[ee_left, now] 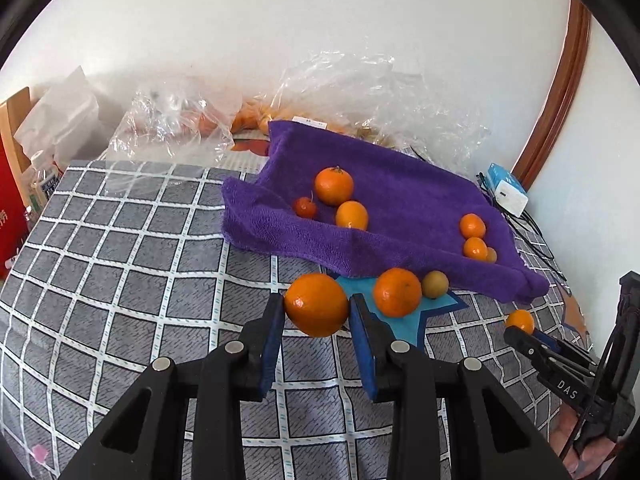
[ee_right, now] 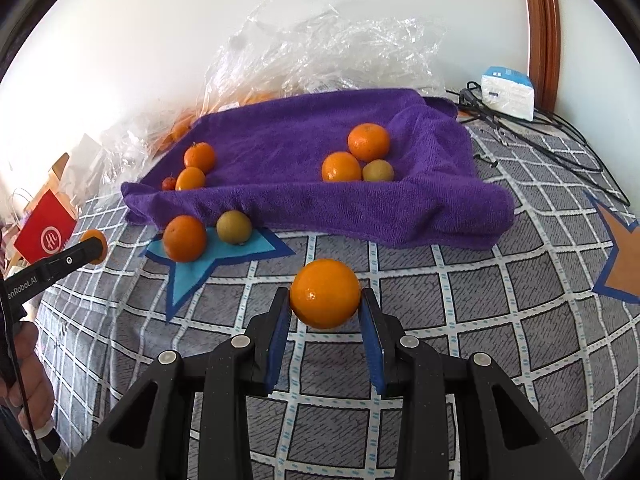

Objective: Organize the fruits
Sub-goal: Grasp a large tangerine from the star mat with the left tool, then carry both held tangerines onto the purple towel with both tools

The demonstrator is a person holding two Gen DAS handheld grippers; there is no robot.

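My left gripper [ee_left: 317,305] is shut on an orange [ee_left: 316,320] held just above the checked cloth. My right gripper [ee_right: 325,298] is likewise shut on a second orange [ee_right: 325,280]. Each gripper shows at the edge of the other's view, the right gripper [ee_left: 520,330] and the left gripper [ee_right: 92,249], both with fruit in their jaws. Beyond them a purple towel [ee_right: 300,204] holds two clusters of oranges [ee_right: 368,141] and a small red fruit [ee_right: 169,183]. An orange [ee_right: 184,238] and a greenish-brown fruit [ee_right: 234,227] rest on a blue star patch [ee_right: 192,276].
Crumpled clear plastic bags [ee_right: 320,52] with more fruit lie behind the towel by the wall. A white box [ee_right: 508,92] and black cables [ee_right: 560,136] sit at the back right. A red bag [ee_right: 46,236] stands at the left edge, an orange star patch [ee_right: 624,256] at the right.
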